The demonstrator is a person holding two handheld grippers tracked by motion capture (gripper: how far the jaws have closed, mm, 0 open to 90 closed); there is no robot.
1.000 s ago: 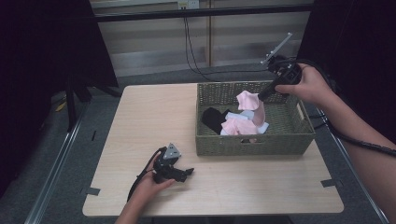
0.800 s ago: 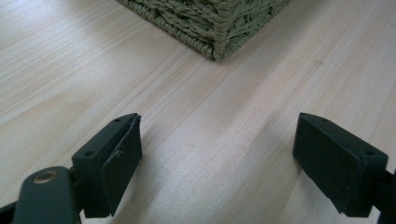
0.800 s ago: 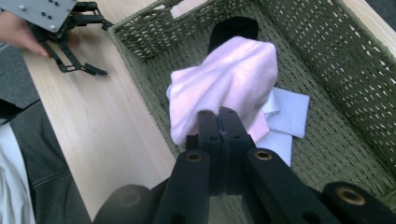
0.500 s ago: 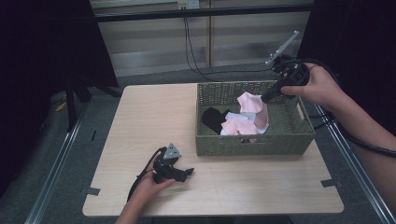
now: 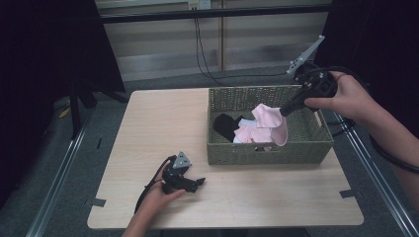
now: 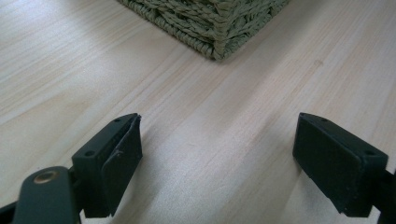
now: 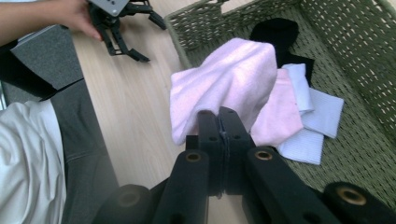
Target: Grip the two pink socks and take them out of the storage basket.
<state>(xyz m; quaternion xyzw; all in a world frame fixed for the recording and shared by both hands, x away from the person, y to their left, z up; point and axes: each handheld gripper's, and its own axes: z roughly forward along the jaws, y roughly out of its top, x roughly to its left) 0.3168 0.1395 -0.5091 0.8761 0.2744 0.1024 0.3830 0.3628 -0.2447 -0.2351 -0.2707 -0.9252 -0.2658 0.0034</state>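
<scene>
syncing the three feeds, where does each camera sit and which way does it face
High view: above the person's side, looking forward and down on the table; both forearms enter, left gripper resting on the wood, right gripper lifting a pink sock over the basket.
Left gripper view: low over the tabletop, facing a basket corner; its own fingers spread apart.
Right gripper view: looks down its closed fingers on the pink sock into the basket.
Shared: the high and right gripper views both show the left gripper and the black sock.
</scene>
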